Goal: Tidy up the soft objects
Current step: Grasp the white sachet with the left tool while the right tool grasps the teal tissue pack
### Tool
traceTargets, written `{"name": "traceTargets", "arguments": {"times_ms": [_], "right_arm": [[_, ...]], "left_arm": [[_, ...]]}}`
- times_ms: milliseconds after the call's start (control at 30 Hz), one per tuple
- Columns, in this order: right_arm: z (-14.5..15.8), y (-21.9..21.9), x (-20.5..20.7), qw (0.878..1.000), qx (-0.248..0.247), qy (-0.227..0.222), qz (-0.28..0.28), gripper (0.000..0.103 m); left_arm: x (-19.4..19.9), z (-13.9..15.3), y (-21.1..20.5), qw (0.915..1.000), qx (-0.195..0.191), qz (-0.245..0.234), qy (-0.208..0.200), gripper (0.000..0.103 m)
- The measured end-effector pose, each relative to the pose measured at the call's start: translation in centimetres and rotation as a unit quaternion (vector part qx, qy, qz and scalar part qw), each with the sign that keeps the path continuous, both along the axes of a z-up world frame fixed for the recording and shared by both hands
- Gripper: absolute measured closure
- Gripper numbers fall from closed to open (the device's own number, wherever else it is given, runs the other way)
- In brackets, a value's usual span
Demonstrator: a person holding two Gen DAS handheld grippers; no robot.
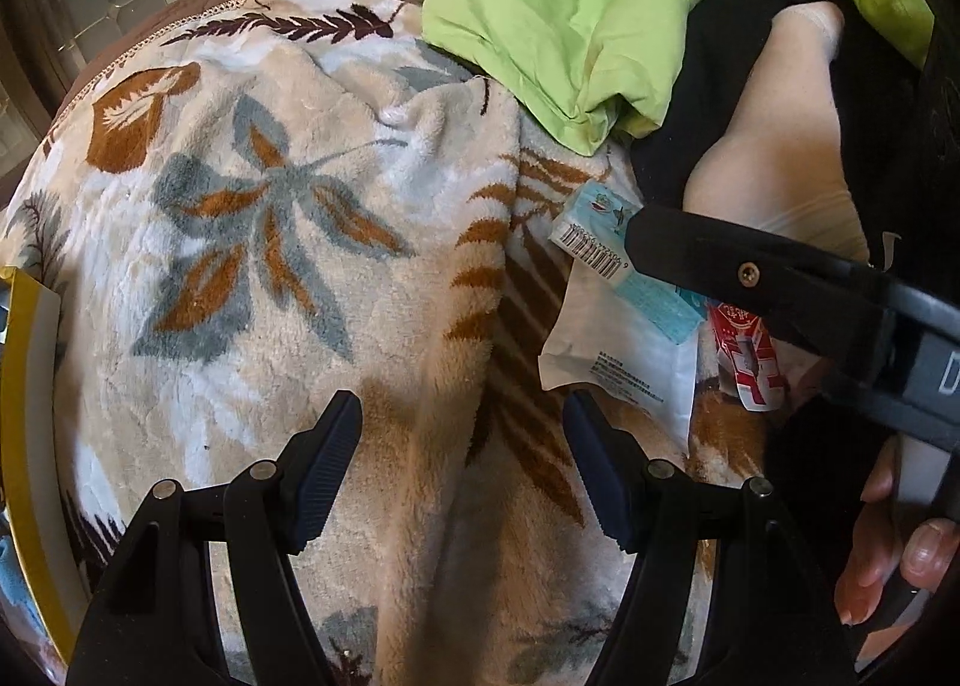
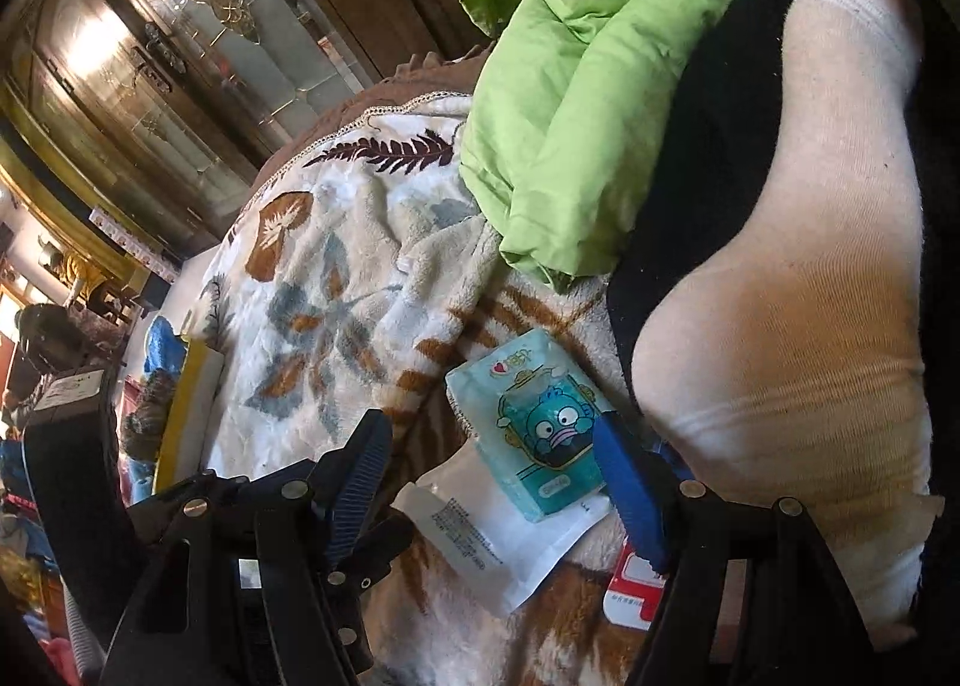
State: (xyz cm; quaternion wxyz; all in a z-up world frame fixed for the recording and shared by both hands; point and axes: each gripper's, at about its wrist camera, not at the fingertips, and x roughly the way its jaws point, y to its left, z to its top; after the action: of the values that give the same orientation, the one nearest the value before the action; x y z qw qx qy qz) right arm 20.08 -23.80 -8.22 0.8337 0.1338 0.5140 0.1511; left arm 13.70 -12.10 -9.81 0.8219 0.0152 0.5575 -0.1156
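Observation:
A fleece blanket (image 1: 270, 242) with a leaf print covers the surface. On its right side lies a teal tissue pack (image 2: 534, 422), its barcoded end (image 1: 591, 248) showing in the left wrist view. Under the pack is a white packet (image 2: 498, 542) (image 1: 624, 362), with a red packet (image 1: 750, 362) beside it. My right gripper (image 2: 492, 482) is open just above them, and its blue right fingertip (image 2: 624, 482) overlaps the pack's edge. My left gripper (image 1: 465, 464) is open over a blanket fold with nothing between its fingers. A lime green padded cover (image 1: 570, 26) lies crumpled at the back.
A person's foot in a cream sock (image 2: 810, 326) and a black trouser leg (image 2: 708, 146) rest right of the packets. A hand (image 1: 888, 554) holds the right gripper's handle. A yellow-edged box (image 2: 186, 404) sits at the blanket's left edge. A glass-door wooden cabinet (image 2: 180, 44) stands behind.

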Motion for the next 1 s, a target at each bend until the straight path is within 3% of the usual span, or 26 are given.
{"name": "traceTargets", "arguments": {"times_ms": [167, 633, 733, 900, 1000], "right_arm": [[-0.2, 0.5, 0.3, 1.000, -0.006, -0.006, 0.014, 0.031], [-1.5, 1.2, 2.5, 0.998, 0.021, 0.032, 0.041, 0.041], [-2.0, 1.2, 2.9, 0.999, 0.005, 0.038, 0.033, 0.044], [-2.3, 1.6, 3.1, 0.998, -0.026, 0.044, 0.030, 0.046], [-2.7, 1.3, 3.4, 0.998, -0.037, 0.055, 0.011, 0.056]], "left_arm": [[0.1, -0.6, -0.5, 1.0000, 0.006, 0.000, 0.003, 0.034], [2.2, -1.0, -2.3, 0.9994, -0.008, 0.012, 0.032, 0.033], [3.4, -1.1, -2.7, 0.9986, -0.021, 0.023, 0.042, 0.027], [5.2, -1.1, -4.2, 0.9986, -0.013, 0.027, 0.042, 0.024], [6.1, -1.3, -4.8, 0.9981, -0.013, 0.035, 0.050, 0.021]]}}
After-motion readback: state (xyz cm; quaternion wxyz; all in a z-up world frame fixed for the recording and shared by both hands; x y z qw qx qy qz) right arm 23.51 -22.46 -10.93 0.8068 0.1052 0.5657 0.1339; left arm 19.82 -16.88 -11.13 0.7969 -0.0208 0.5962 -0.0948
